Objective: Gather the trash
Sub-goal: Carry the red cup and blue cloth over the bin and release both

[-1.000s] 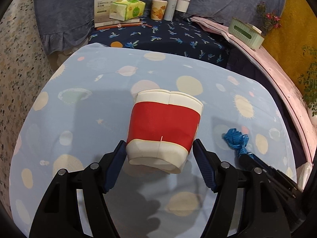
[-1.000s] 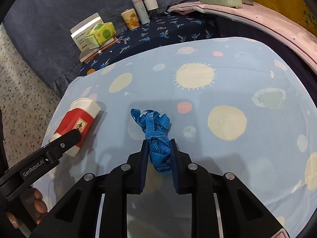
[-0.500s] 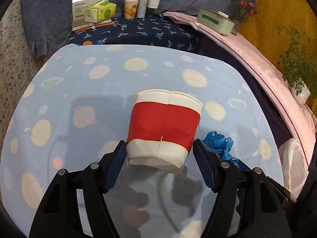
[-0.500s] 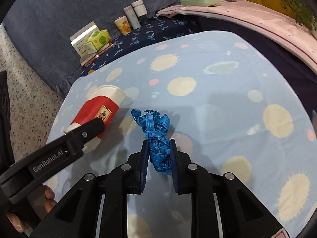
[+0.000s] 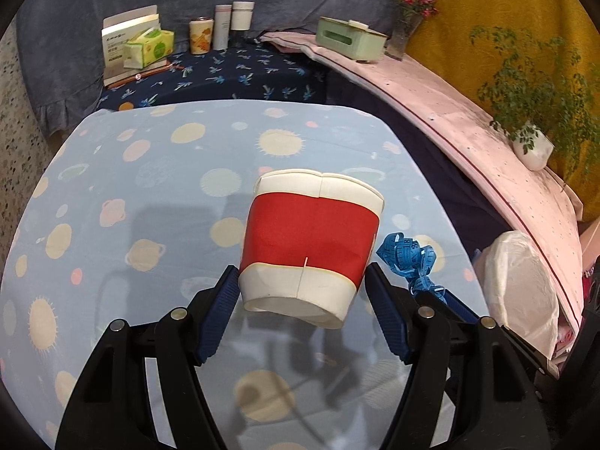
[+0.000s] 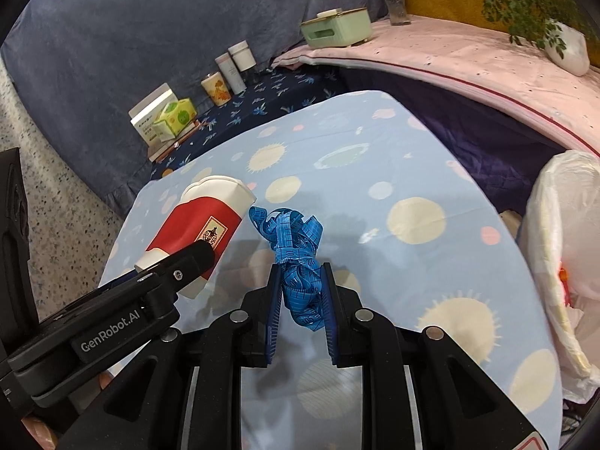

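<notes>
Left hand-held gripper clamps the base of a red-and-white paper cup, held clear above the tabletop. Right hand-held gripper pinches a tangled blue measuring tape. A white trash bag stands just beside the tabletop. Risk: the tape's loose loops may snag or slip out; the cup may crush.

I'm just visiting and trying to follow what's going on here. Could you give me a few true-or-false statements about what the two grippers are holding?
1. The left gripper grips a red and white paper cup. True.
2. The right gripper is empty. False: it is clamped on a bunched blue measuring tape.
3. The cup stands on the tablecloth. False: it is held above it.
4. A white trash bag sits by the table's right edge. True.
</notes>
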